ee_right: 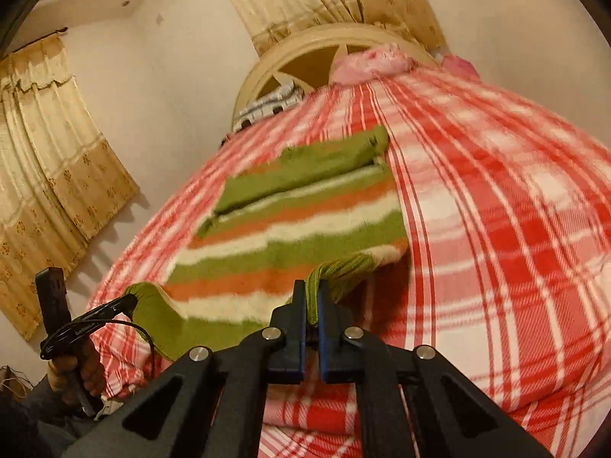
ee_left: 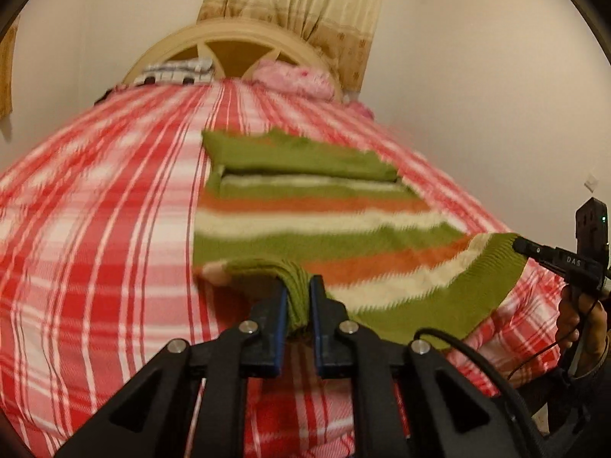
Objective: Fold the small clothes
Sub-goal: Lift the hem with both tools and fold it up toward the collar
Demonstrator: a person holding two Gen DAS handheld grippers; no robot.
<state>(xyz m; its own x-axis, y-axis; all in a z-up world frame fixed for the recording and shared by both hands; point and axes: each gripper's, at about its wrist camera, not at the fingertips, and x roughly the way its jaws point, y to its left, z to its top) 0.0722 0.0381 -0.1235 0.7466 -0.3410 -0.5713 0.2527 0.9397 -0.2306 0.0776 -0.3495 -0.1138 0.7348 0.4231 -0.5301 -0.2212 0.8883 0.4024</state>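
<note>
A small knit sweater (ee_left: 305, 225) with green, orange and cream stripes lies on the bed, its sleeves folded across the far part. My left gripper (ee_left: 298, 290) is shut on the near left corner of its green hem and lifts it slightly. My right gripper (ee_right: 312, 294) is shut on the near right corner of the hem. The right gripper also shows in the left wrist view (ee_left: 515, 246), pinching the hem corner. The left gripper shows in the right wrist view (ee_right: 131, 301) at the other corner. The sweater (ee_right: 290, 221) stretches away between them.
The bed is covered by a red, pink and white plaid blanket (ee_left: 95, 229). A cream headboard (ee_left: 229, 38), a checked pillow (ee_left: 172, 70) and a pink pillow (ee_left: 294, 76) lie at the far end. Beige curtains (ee_right: 57, 145) hang on the walls.
</note>
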